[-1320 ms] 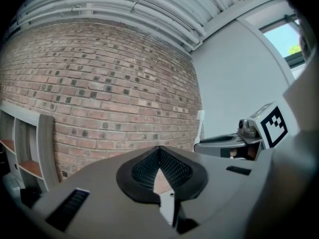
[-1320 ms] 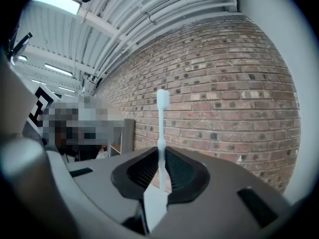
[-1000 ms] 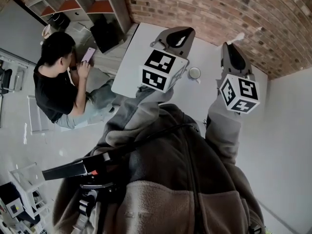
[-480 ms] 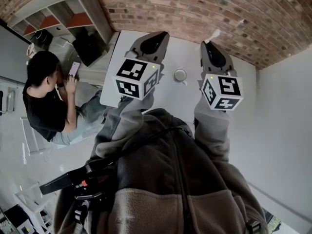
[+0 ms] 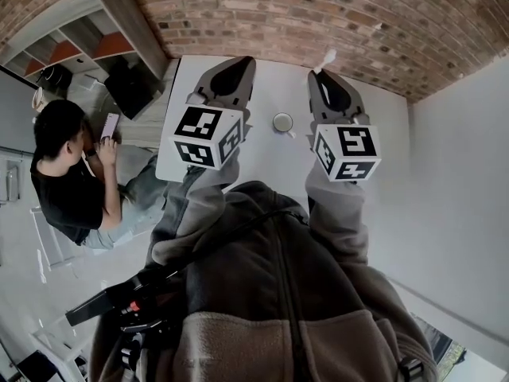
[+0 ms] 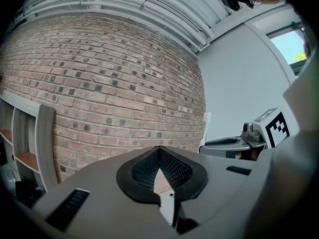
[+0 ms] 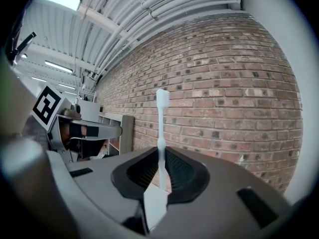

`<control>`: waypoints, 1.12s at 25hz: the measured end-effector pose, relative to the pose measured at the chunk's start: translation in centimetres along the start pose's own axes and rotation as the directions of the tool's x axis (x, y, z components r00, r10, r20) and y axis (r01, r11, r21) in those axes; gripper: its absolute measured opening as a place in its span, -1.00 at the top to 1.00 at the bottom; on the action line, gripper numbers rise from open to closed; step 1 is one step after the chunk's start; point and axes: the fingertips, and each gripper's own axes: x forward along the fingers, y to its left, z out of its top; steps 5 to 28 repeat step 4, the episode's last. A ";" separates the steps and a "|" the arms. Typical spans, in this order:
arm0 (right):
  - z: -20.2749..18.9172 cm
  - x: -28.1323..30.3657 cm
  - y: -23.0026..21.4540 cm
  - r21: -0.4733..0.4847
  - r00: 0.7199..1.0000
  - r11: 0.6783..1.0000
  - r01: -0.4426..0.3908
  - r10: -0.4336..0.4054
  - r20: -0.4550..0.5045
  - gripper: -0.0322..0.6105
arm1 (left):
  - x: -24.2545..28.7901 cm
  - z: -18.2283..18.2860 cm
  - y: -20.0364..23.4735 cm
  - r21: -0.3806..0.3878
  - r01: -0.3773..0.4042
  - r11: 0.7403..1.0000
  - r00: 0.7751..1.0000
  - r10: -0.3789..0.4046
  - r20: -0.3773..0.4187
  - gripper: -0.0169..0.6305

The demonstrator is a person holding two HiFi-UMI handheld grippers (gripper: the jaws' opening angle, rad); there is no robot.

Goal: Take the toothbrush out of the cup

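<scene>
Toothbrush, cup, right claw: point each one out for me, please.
toothbrush (image 7: pixel 160 126), right gripper view, on its white neck below the head.
cup (image 5: pixel 282 115), head view, on its far rim.
right claw (image 7: pixel 161 149), right gripper view, midway between the tips, shut on the toothbrush.

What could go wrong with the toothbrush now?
1. The right gripper pinches the white toothbrush only low on its thin handle. Most of it sticks out past the jaws, so it might swivel or slip out.
2. The cup stands on the table between the right gripper and the shut, empty left gripper. A careless swing could perhaps knock it over.
</scene>
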 end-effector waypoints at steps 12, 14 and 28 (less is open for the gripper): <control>-0.7 -0.3 -0.5 0.006 1.000 1.000 0.004 -0.003 -0.019 0.75 | 0.5 -0.6 -0.6 -0.010 0.003 1.000 1.000 -0.003 -0.014 0.94; -0.7 -0.3 -0.5 0.006 1.000 1.000 0.004 -0.003 -0.019 0.75 | 0.5 -0.6 -0.6 -0.010 0.003 1.000 1.000 -0.003 -0.014 0.94; -0.7 -0.3 -0.5 0.006 1.000 1.000 0.004 -0.003 -0.019 0.75 | 0.5 -0.6 -0.6 -0.010 0.003 1.000 1.000 -0.003 -0.014 0.94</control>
